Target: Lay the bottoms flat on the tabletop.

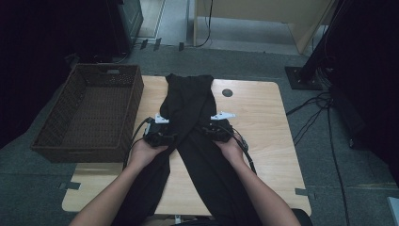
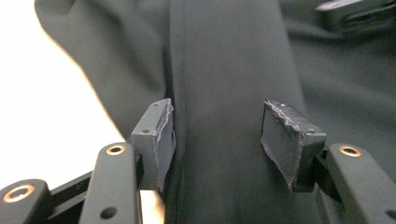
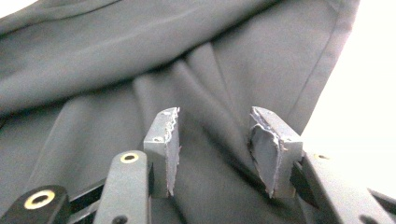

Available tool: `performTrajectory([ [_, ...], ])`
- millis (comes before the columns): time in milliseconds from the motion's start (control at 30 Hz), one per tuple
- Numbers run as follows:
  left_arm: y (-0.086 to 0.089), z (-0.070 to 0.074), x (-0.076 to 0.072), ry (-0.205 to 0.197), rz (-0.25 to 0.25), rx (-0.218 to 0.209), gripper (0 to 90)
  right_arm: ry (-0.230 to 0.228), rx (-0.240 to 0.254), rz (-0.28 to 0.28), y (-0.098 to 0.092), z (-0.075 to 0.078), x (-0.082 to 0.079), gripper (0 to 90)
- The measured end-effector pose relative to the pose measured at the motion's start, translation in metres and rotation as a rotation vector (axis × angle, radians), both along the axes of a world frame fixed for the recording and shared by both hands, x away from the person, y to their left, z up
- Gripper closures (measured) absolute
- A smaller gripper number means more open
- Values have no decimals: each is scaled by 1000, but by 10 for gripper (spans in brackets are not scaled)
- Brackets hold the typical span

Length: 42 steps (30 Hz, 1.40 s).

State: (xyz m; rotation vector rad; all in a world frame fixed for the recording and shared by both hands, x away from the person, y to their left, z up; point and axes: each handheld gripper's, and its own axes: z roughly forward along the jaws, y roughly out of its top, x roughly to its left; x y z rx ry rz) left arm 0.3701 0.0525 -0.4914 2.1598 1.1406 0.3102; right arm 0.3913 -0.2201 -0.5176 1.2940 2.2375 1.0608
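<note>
Both hand-held grippers, left hand-held gripper [image 1: 159, 133] and right hand-held gripper [image 1: 217, 128], hover with jaws parted over black trousers [image 1: 188, 101] mid-surface, wicker basket [image 1: 89, 113] at nine o'clock

Bare forearms [image 1: 117, 188], no sleeves. Black grippers with grey pads [image 2: 163, 140], brass-ringed screws [image 3: 129, 157], grey three-cornered plates [image 1: 222, 115], black trailing cables [image 1: 244, 150].

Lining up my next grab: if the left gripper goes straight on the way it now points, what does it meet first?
Most likely the black garment: the left gripper has open jaws facing its cloth, nothing between. Depth is unclear.
</note>
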Motion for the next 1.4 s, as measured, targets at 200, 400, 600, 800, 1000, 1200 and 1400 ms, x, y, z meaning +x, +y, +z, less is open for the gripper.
performTrajectory([
  [200,15,4,-18,10,15,1,414,17,6,46,-4,6,-28,498],
  [400,21,-3,-24,59,17,25,418,0,15,59,-10,13,-58,506],
  [600,17,-8,-28,64,-11,22,501,-29,19,77,-12,16,-84,528],
  [800,16,-5,-30,58,-48,4,837,7,-17,101,-7,1,-90,540],
  [1000,11,15,-35,19,-92,-63,893,-20,-33,94,-3,-1,-91,558],
  [1200,-6,30,-33,12,-128,-164,894,-32,-18,82,8,-3,-83,595],
  [1400,-29,24,-24,20,-118,-201,891,-42,-9,69,26,-4,-61,595],
])
